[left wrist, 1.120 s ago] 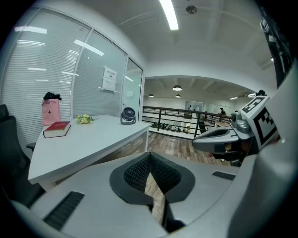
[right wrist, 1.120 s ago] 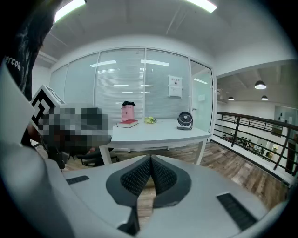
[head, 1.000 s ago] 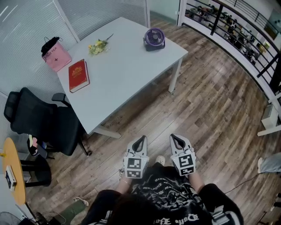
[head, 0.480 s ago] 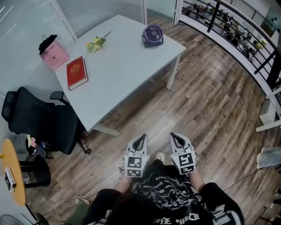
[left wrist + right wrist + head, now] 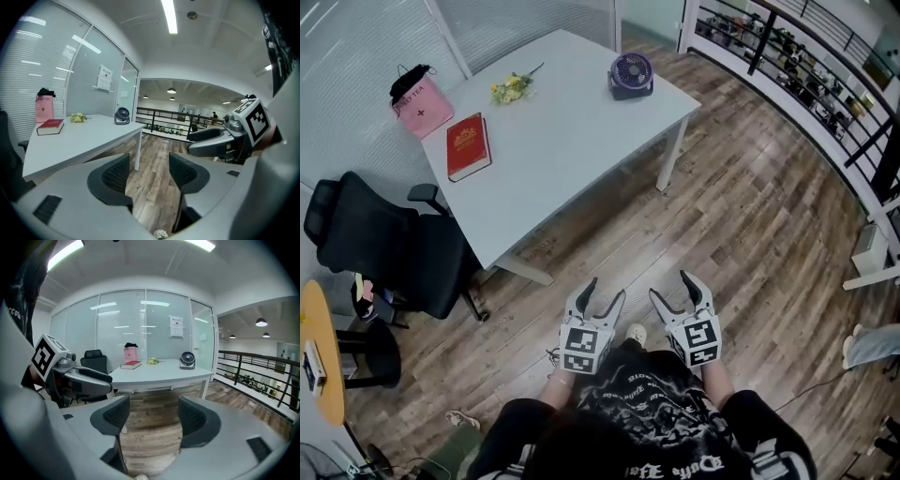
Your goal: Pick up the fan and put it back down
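A black chair (image 5: pixel 389 248) crowds the left edge of the table (image 5: pixel 572 159). A red book (image 5: pixel 469 145) lies at the left, and the fan (image 5: pixel 631 75) stands by the far right corner, close to the edge. Nearer, over open wood floor (image 5: pixel 750 225) and well apart from the table, the left gripper (image 5: pixel 606 291) and right gripper (image 5: pixel 671 286) have just been opening their jaws, with nothing between them. A railing (image 5: pixel 806 84) bounds the far right.

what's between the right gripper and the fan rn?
Head view: bare wood floor, then bare white tabletop up to the fan at the far corner. Right gripper: jaws have just been opening, nothing between them.
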